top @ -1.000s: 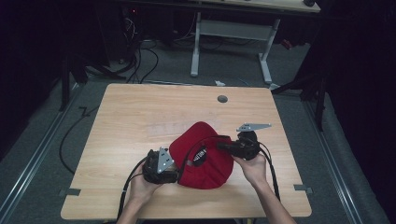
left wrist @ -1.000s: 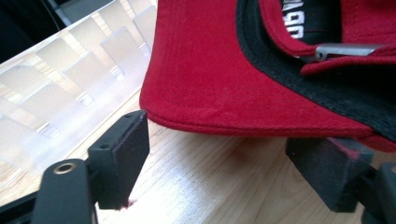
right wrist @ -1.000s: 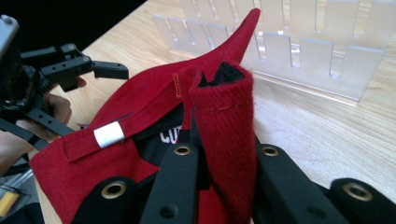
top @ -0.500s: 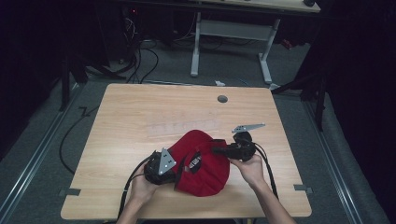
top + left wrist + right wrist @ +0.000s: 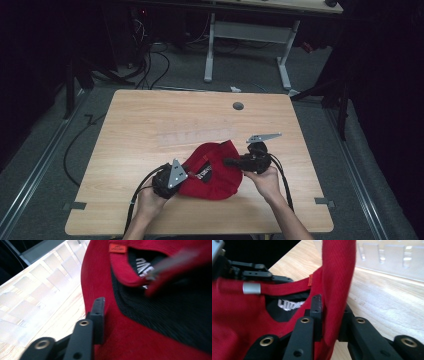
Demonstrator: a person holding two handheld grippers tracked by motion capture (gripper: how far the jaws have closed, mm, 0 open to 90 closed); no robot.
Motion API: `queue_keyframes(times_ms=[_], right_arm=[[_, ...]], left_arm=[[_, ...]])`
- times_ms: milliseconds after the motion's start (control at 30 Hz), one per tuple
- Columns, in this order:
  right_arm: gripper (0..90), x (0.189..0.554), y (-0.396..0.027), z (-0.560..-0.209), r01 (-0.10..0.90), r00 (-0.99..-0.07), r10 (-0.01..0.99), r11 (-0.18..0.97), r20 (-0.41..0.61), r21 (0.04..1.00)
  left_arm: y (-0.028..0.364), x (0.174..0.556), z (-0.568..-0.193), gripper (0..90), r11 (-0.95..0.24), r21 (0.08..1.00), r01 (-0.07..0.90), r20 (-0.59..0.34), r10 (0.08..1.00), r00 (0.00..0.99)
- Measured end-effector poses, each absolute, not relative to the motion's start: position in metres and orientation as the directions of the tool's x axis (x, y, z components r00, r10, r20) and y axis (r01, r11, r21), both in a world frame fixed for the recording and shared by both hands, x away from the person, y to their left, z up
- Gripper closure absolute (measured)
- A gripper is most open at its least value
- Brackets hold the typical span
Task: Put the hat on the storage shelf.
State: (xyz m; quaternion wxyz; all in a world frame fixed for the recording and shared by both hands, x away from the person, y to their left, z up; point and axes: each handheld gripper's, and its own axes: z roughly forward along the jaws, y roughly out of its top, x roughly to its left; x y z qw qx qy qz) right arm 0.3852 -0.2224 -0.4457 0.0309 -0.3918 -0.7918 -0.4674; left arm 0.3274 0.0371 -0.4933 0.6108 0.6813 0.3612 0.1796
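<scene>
A dark room with a grey floor holds a light wooden desk (image 5: 150,120), and a second desk frame stands behind it. Near the front edge of the desk lies a red shirt (image 5: 215,175), bunched up in a heap between the two hands. It has a black patch inside the neck with white letters, but they are too blurry to read. A small orange tag (image 5: 116,248) sits at the collar; its writing is too tiny to read.

The left gripper (image 5: 192,172) is at the left side of the shirt. Its jaws have just been closing, and red cloth lies between them, but I cannot tell if they press it yet. The right gripper (image 5: 329,315) pinches a fold of the red cloth, and its jaws have just loosened a little. A small grey round cap (image 5: 238,106) sits in the desk top farther back.

Since the earlier picture, the shirt has been squashed smaller and the two grippers have come closer together.
</scene>
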Motion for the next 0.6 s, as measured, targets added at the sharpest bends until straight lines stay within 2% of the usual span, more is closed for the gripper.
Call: queue_keyframes(times_ms=[133,167,267,300,433,467,600], right_arm=[[77.0,0.384,-0.225,-0.443,0.644,-0.692,0.587,0.241,0.420,0.726],[72.8,0.384,-0.226,-0.442,0.640,-0.691,0.587,0.225,0.422,0.735],[69.2,0.385,-0.227,-0.440,0.634,-0.692,0.584,0.211,0.424,0.744],[64.6,0.385,-0.227,-0.439,0.633,-0.686,0.591,0.197,0.424,0.749],[60.8,0.386,-0.229,-0.437,0.628,-0.683,0.592,0.177,0.428,0.757],[56.2,0.387,-0.232,-0.436,0.623,-0.675,0.600,0.152,0.429,0.768],[53.2,0.387,-0.237,-0.432,0.614,-0.658,0.615,0.106,0.434,0.782]], left_arm=[[0.042,0.326,-0.484,71.0,0.000,0.961,0.275,-0.195,0.706,0.681],[0.044,0.326,-0.481,72.9,-0.002,0.960,0.280,-0.197,0.706,0.680],[0.047,0.325,-0.478,74.1,0.001,0.957,0.290,-0.207,0.702,0.681],[0.048,0.324,-0.477,75.2,-0.003,0.956,0.293,-0.207,0.700,0.683],[0.049,0.321,-0.477,77.0,-0.019,0.954,0.299,-0.201,0.700,0.685],[0.050,0.320,-0.478,80.5,-0.027,0.951,0.307,-0.205,0.690,0.694],[0.048,0.317,-0.479,83.8,-0.057,0.950,0.308,-0.188,0.682,0.707]])
